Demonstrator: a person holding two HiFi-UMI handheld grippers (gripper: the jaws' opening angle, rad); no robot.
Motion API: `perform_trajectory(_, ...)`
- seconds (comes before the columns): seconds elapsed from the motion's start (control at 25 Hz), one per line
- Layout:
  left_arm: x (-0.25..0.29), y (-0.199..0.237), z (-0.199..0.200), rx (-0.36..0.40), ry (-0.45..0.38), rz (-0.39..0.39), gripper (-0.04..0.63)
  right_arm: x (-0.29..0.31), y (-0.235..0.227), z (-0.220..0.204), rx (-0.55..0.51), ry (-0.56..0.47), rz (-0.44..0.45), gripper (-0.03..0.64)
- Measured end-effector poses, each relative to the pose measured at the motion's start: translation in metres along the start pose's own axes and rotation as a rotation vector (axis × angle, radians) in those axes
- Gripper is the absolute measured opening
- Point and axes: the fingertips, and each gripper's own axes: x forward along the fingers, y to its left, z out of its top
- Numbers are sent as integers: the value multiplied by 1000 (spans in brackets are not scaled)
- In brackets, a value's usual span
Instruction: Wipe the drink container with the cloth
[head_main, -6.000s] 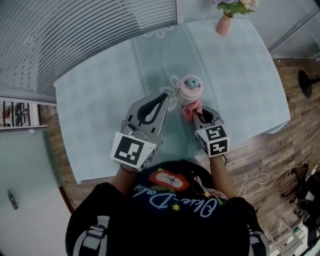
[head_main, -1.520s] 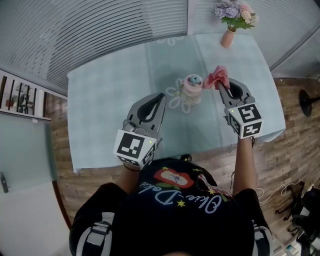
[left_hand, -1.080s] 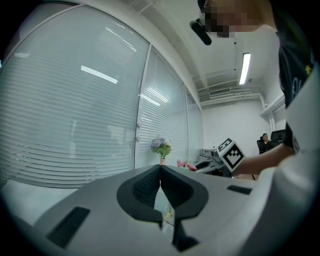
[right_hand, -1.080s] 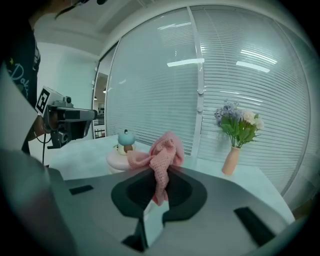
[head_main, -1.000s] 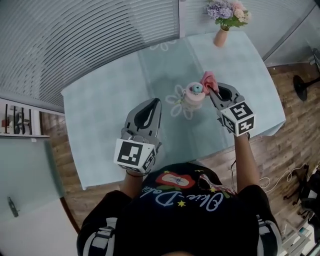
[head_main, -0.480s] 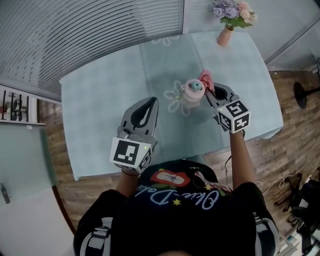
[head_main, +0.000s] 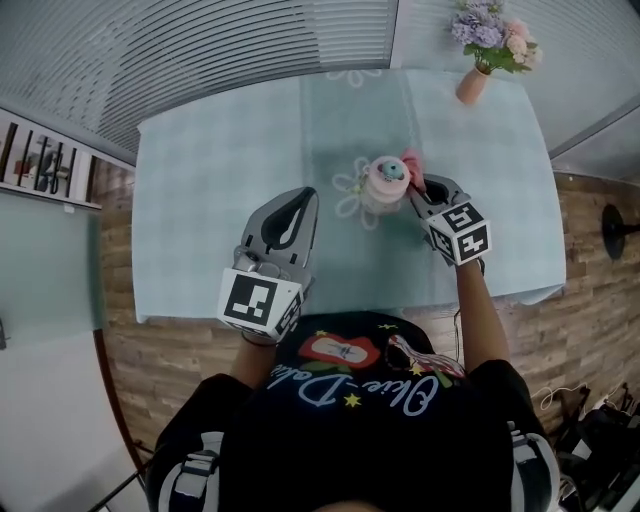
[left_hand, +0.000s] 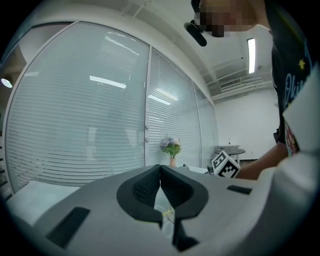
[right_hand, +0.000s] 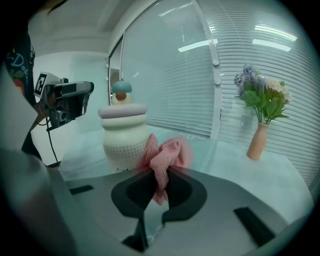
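Head view: the drink container (head_main: 386, 180) stands upright near the middle of the tabletop (head_main: 200, 170), on a pale flower print (head_main: 352, 192).
Container build: a rounded cream body with a stacked lid (right_hand: 122, 111) and a small knob on top.
Right tongs (head_main: 415, 190): clenched on the pink cloth (head_main: 411, 164), at the container's right side.
Right gripper view: a bunch of cloth sticks out past the tips and lies against, or just beside, the lower body of the container; I cannot tell which.
Left tongs (head_main: 303, 195): closed tight on nothing, held to the container's left and not touching it.
Step in hand: wiping looks under way, with the cloth working the right flank of the body.
Next move: I judge it calls for dragging the cloth round or up the curved wall with light, steady pressure, keeping the grip firm so the fabric does not slip out.
Risk: nothing steadies the container, so a hard sideways push could slide or tip it; the free left tongs could brace the far side.
Around: a vase (head_main: 472, 86) of flowers (head_main: 495, 25) stands at the far right corner, well apart; slatted blinds (head_main: 200, 50) lie beyond the tabletop.
In the way: nothing sits between cloth and container.
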Motion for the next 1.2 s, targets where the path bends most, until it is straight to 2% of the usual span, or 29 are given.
perform_trajectory(0.48,3,-3,5,-2,-9,78,5,19,3,-29,-48,127,90,28)
perform_trajectory(0.8,6,0,9,3,-15,81,5,25,6,-40,-46,178,107,28)
perform_trajectory(0.92,8,0,10,7,-17,73,5,24,3,-40,-44,170,88,28)
perform_trajectory(1.2,14,-4,9,1,-16,38,5,-4,-31,-23,-21,97,-48,28)
